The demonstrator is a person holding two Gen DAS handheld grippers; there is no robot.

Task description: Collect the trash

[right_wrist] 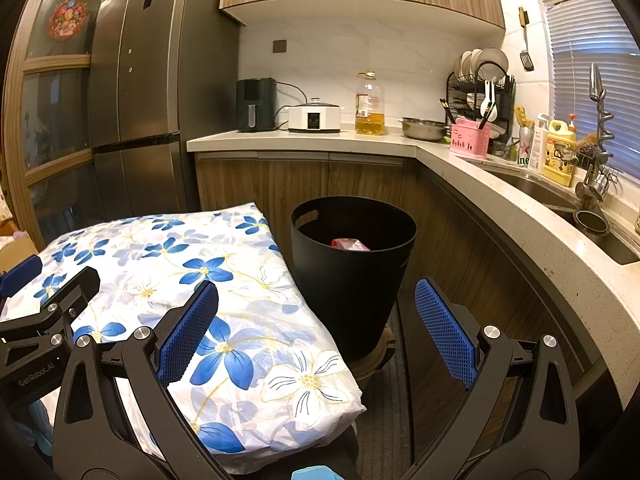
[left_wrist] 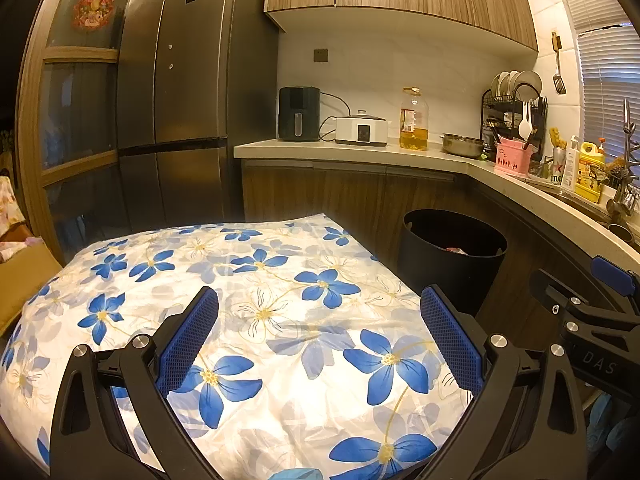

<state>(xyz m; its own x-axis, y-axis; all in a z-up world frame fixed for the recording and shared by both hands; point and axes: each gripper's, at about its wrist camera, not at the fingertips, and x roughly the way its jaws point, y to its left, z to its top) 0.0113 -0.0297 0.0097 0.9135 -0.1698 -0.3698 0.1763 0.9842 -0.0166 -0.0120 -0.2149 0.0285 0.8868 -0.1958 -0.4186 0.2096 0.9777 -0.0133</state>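
A black trash bin point(right_wrist: 352, 276) stands on the floor beside the flowered table point(right_wrist: 168, 280), with red and white trash point(right_wrist: 350, 244) inside it. The bin also shows in the left wrist view point(left_wrist: 452, 256). My left gripper point(left_wrist: 320, 332) is open and empty above the flowered cloth point(left_wrist: 240, 280). My right gripper point(right_wrist: 316, 328) is open and empty, over the table's right edge and in front of the bin. No loose trash shows on the cloth.
A counter point(right_wrist: 500, 196) curves along the right with a sink point(right_wrist: 600, 232), dish rack point(right_wrist: 480, 92), oil bottle point(right_wrist: 370, 104), steel bowl point(right_wrist: 424, 128) and appliances. A dark fridge point(right_wrist: 140, 92) stands at the back left. The left gripper's body point(right_wrist: 40, 320) shows at the left.
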